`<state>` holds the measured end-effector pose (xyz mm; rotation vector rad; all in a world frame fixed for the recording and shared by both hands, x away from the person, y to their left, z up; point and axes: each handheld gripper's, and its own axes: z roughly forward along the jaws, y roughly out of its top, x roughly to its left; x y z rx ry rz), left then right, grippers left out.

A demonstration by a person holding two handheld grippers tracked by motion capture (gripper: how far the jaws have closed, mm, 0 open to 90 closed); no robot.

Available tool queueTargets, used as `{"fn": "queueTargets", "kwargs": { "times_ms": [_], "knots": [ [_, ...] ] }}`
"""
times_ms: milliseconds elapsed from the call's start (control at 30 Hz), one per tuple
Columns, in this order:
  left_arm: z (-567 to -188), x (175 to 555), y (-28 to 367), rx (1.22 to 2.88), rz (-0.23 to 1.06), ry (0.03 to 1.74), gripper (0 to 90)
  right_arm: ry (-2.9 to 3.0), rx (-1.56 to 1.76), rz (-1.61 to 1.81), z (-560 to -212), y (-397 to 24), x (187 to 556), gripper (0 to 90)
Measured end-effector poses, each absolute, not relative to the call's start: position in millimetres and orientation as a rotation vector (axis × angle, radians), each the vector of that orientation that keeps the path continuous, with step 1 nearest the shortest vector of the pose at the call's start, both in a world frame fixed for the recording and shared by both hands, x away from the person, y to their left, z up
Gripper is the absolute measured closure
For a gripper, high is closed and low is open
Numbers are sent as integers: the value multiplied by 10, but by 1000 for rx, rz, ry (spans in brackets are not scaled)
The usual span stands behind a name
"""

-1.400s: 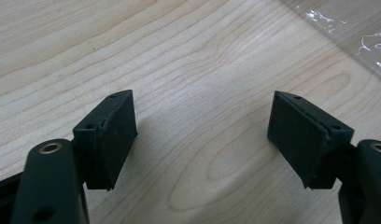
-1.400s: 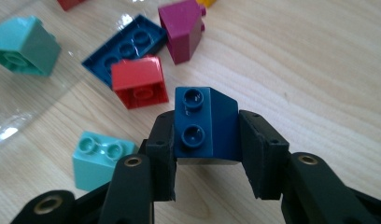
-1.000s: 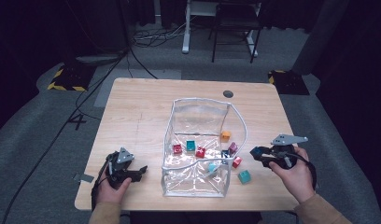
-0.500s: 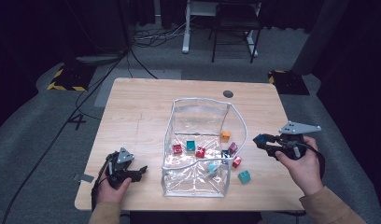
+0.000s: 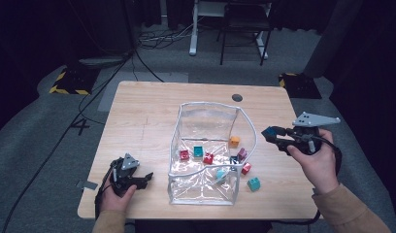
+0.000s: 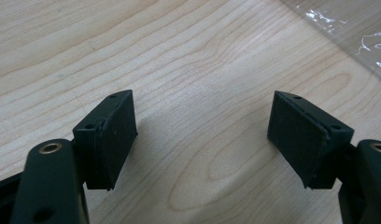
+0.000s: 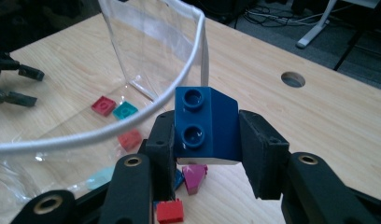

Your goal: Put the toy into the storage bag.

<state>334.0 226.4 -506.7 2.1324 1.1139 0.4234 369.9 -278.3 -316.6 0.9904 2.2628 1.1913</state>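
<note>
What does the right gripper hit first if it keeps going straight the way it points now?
Probably the white-piped rim of the clear bin. The right gripper, shut on the blue brick, points at its near wall in the right gripper view. It may sit high enough to clear the rim; depth is unclear.

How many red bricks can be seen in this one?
3 red bricks: one and another inside the clear box, flanking a teal brick; the third outside its right wall, beside a magenta brick. Others may be hidden.

A wooden table (image 5: 147,111) carries a clear plastic bin (image 5: 213,145). Between the bin and the right gripper (image 5: 273,136) lie loose toy bricks (image 5: 254,183).
</note>
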Motion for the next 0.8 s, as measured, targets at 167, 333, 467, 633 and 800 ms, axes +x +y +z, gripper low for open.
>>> {"fn": "queueTargets", "kwargs": {
  "times_ms": [167, 333, 467, 633, 800],
  "knots": [
    [-5067, 3340, 2264, 2133, 423, 1114, 241, 2253, 975, 1193, -3021, -2726, 3729, 592],
    [-5067, 3340, 2264, 2133, 424, 1113, 241, 2268, 969, 1199, -2931, -2659, 3773, 592],
    [-5067, 3340, 2265, 2132, 423, 1114, 241, 2295, 959, 1211, -2900, -2558, 3819, 592],
    [-5067, 3340, 2264, 2133, 423, 1114, 241, 2323, 919, 1206, -2870, -2380, 3878, 592],
    [-5067, 3340, 2264, 2133, 423, 1114, 241, 2348, 899, 1204, -2847, -2206, 3943, 592]
  ]
}}
